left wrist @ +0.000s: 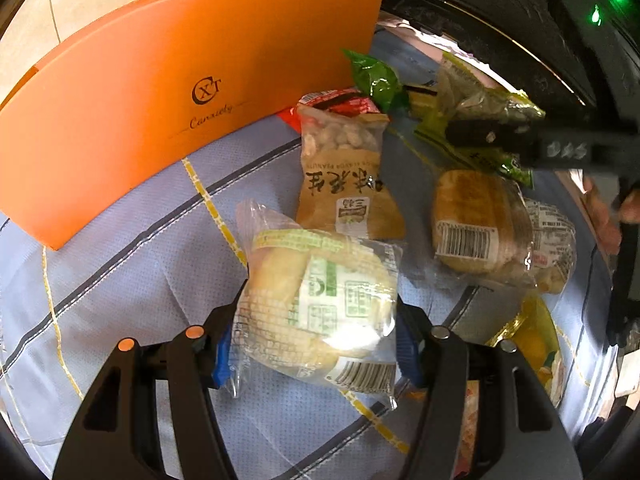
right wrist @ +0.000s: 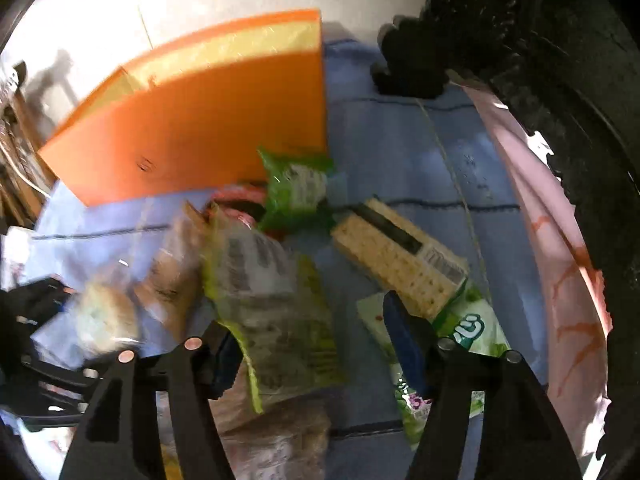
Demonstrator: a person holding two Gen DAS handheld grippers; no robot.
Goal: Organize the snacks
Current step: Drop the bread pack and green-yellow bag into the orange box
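Observation:
My left gripper (left wrist: pixel 316 340) is shut on a clear-wrapped bread pack (left wrist: pixel 320 300) and holds it just above the blue checked cloth (left wrist: pixel 140 272). Beyond it lie a brown peanut bag (left wrist: pixel 344 176) and a second wrapped bread (left wrist: pixel 476 220). My right gripper (left wrist: pixel 492 136) reaches in from the right over a yellow-green packet (left wrist: pixel 480 100). In the blurred right wrist view that gripper (right wrist: pixel 312 340) stands open. The yellow-green packet (right wrist: pixel 276 304) lies between its fingers, against the left one and clear of the right one. An open orange box (left wrist: pixel 160 92) stands at the back left.
A green packet (right wrist: pixel 296 188), a red packet (left wrist: pixel 344 102), a cracker pack (right wrist: pixel 396 256), a green-and-white packet (right wrist: pixel 472 328) and a yellow packet (left wrist: pixel 536 340) lie around. A black bulky object (right wrist: pixel 560 80) and a pink cloth (right wrist: pixel 560 280) border the right side.

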